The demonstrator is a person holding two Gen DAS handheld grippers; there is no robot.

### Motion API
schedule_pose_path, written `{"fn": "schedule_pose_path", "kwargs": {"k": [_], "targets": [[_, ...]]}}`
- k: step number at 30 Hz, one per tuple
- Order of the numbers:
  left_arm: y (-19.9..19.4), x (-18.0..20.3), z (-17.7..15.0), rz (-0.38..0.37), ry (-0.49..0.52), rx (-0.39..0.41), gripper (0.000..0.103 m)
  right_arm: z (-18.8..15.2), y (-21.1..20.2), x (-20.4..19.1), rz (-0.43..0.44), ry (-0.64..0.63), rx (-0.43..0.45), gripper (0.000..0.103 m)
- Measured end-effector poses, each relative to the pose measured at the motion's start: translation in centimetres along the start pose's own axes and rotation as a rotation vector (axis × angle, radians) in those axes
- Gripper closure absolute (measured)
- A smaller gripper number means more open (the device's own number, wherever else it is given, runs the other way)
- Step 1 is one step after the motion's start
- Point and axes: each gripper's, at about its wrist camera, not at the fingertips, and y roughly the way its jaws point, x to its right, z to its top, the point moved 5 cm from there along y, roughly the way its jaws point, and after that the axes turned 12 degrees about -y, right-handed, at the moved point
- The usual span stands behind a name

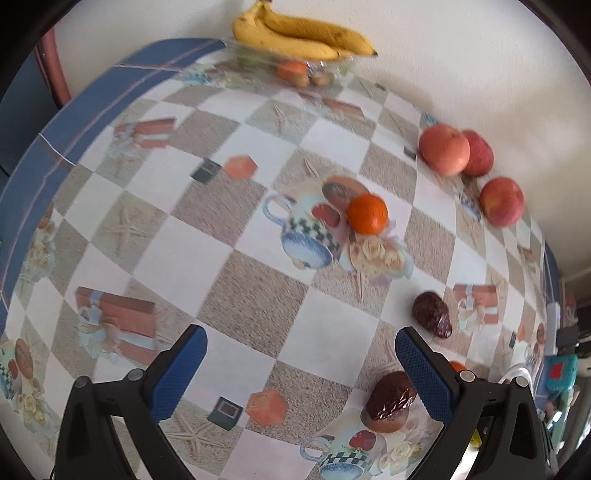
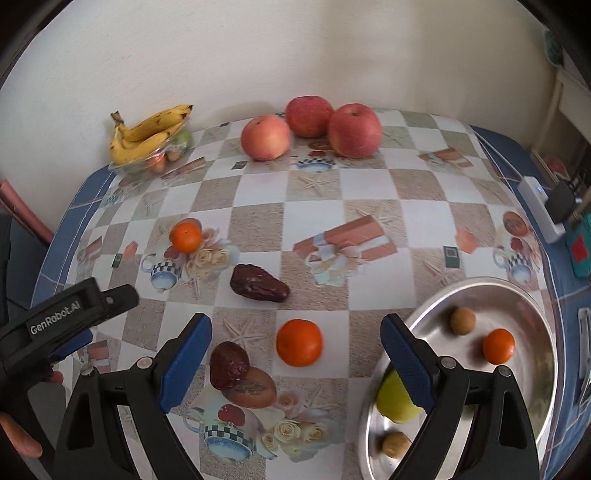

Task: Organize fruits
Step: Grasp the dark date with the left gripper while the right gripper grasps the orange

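Observation:
My right gripper is open and empty, with a tangerine on the table between its fingers. A second tangerine lies further left. Two dark red dates lie near the middle; they also show in the left wrist view. Three apples stand by the wall. A metal plate at the right holds a tangerine, two brown longans and a green fruit. My left gripper is open and empty.
A clear bowl with bananas and small fruits stands at the back left by the wall. A white device and a teal box lie at the table's right edge. The checkered cloth carries printed pictures.

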Motion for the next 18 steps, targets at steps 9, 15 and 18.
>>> {"fn": "schedule_pose_path", "kwargs": {"k": [9,15,18], "targets": [[3.0,1.5,-2.7,-0.022,0.062,-0.123,0.0,-1.7,3.7,0.0,0.008,0.014,-0.088,0.031],[3.0,2.7,-3.5,-0.063,0.075,-0.147,0.001,-2.4,5.1,0.0,-0.008,0.008,-0.129,0.042],[2.9,3.1,-3.8,-0.082,0.072,-0.157,0.004,-2.5,5.1,0.3,-0.024,0.008,-0.128,0.05]]}}
